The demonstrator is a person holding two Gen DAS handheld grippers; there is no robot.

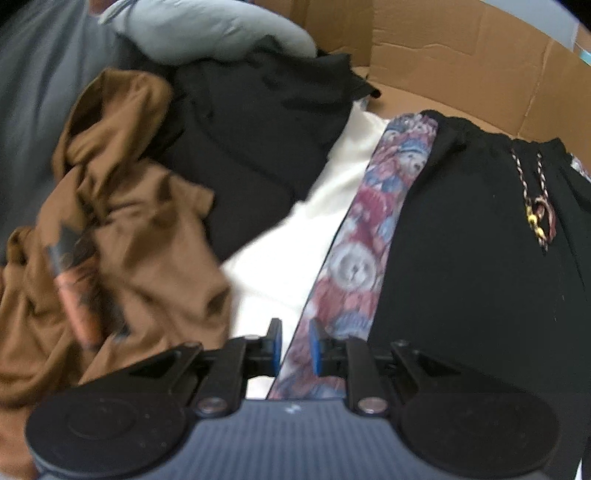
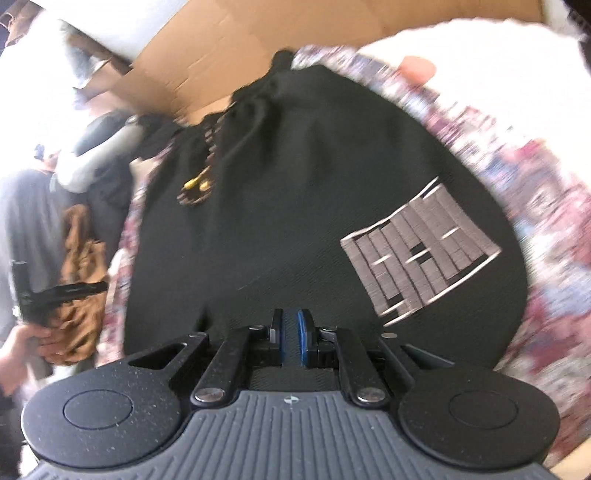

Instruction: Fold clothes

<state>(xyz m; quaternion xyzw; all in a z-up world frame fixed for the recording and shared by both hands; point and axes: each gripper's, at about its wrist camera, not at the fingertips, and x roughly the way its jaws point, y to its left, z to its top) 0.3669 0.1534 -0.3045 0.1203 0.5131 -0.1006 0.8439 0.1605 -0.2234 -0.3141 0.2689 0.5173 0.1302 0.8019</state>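
Observation:
Black shorts (image 1: pixel 480 258) with a braided drawstring (image 1: pixel 532 199) lie flat on a teddy-bear print cloth (image 1: pixel 365 240). In the right wrist view the shorts (image 2: pixel 295 221) show a grey block logo (image 2: pixel 417 251). My left gripper (image 1: pixel 295 343) is slightly open and empty, low over the print cloth at the shorts' left edge. My right gripper (image 2: pixel 291 339) is shut with nothing visible between its blue pads, at the near edge of the shorts. The left gripper (image 2: pixel 55 295) shows far left in the right wrist view.
A crumpled brown shirt (image 1: pixel 122 236), a black garment (image 1: pixel 251 140) and a grey-blue one (image 1: pixel 207 26) are piled at left. White fabric (image 1: pixel 295 236) lies under them. Cardboard walls (image 1: pixel 461 62) stand behind.

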